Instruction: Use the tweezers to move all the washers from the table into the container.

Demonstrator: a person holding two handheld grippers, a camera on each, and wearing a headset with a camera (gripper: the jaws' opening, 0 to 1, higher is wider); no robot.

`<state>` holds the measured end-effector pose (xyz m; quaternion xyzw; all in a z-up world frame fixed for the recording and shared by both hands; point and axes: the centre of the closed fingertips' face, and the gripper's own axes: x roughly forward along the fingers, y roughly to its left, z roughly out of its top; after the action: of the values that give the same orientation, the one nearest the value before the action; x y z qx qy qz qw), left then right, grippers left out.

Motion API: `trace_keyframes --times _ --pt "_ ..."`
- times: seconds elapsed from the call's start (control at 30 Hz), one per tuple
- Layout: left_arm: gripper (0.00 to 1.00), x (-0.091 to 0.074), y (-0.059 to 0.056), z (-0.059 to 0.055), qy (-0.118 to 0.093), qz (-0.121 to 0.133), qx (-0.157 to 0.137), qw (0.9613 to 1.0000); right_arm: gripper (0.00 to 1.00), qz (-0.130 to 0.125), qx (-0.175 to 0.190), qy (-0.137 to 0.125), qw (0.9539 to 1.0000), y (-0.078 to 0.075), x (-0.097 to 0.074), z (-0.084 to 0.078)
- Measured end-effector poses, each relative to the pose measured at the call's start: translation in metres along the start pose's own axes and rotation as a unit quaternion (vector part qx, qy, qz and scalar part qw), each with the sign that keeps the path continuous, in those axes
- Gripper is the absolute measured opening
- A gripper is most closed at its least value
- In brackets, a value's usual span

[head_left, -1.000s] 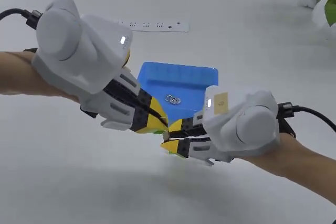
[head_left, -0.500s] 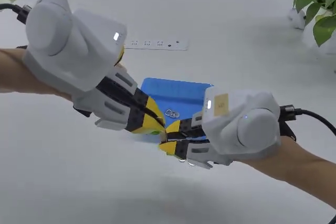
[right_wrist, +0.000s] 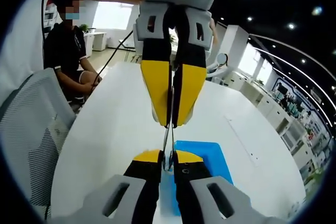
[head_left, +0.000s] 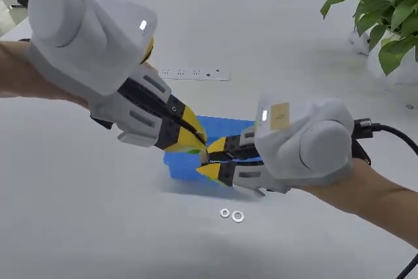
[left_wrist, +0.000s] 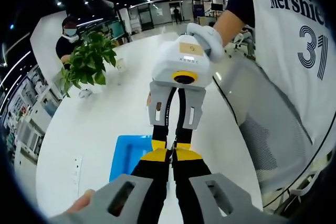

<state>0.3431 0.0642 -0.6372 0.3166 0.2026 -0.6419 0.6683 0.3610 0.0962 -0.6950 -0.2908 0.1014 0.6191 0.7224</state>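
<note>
Washers, two of them, lie side by side on the white table, nearest to the person. Above and a little behind them the right gripper and the left gripper meet nose to nose, each clenched on the thin tweezers, whose long axis runs straight from one claw to the other; which end is the tip I cannot tell. I judge the grip is being settled, so next one claw must release and the tips turn down to a washer, then carry it to the blue container behind.
</note>
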Motion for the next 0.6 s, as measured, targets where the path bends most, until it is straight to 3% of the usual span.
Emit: trace_keyframes --times 0.4,0.6 --pt "0.06 0.006 0.038 0.000 -0.009 0.008 0.007 0.9999 0.10 -0.023 0.004 0.003 0.9997 -0.040 0.003 -0.008" --pt "0.06 0.015 0.053 -0.005 -0.013 0.005 0.002 0.9999 0.10 -0.031 0.014 0.006 0.9994 -0.052 0.006 -0.019"
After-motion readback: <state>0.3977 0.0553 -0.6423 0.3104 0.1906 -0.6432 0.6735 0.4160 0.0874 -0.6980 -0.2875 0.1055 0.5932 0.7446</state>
